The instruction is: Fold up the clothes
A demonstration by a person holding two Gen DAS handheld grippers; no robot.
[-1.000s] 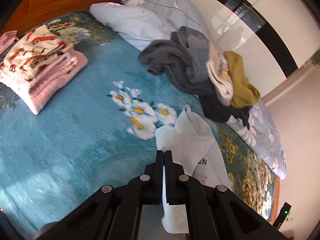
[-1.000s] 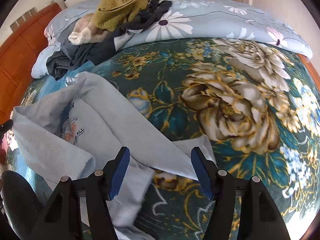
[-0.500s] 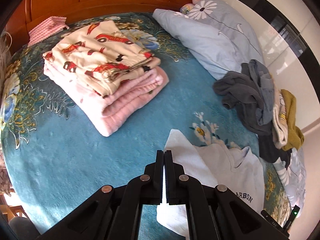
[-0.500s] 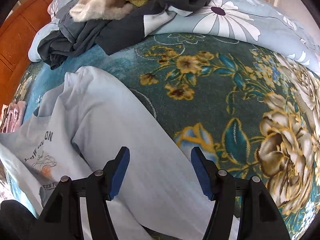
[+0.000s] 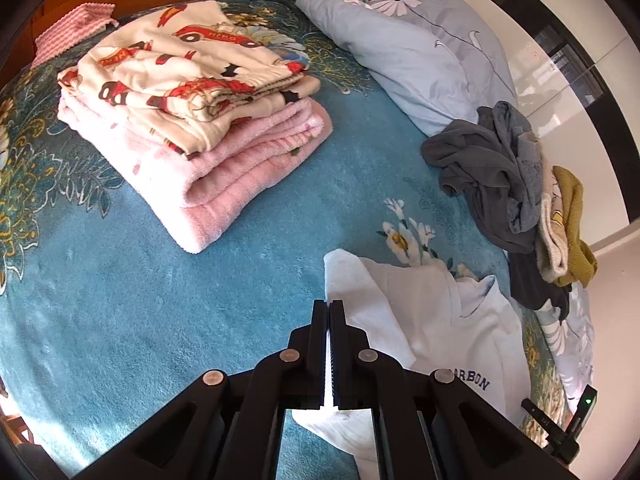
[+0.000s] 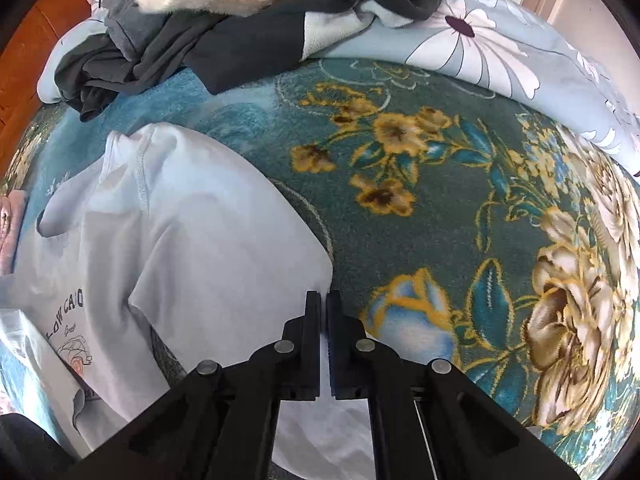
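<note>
Both the left gripper (image 5: 329, 312) and right gripper (image 6: 323, 304) are clamped on the white sweatshirt (image 5: 432, 320) at lower centre, part-folded; a folded stack (image 5: 192, 104) lies upper left, an unfolded heap (image 5: 516, 196) remains at right

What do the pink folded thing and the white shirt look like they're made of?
The pink folded blanket looks like fleece or plush: fuzzy matte nap, thick soft rolled edges. The white shirt looks like thin knit cotton jersey, possibly a blend: smooth, stitched seam, printed lettering.
</note>
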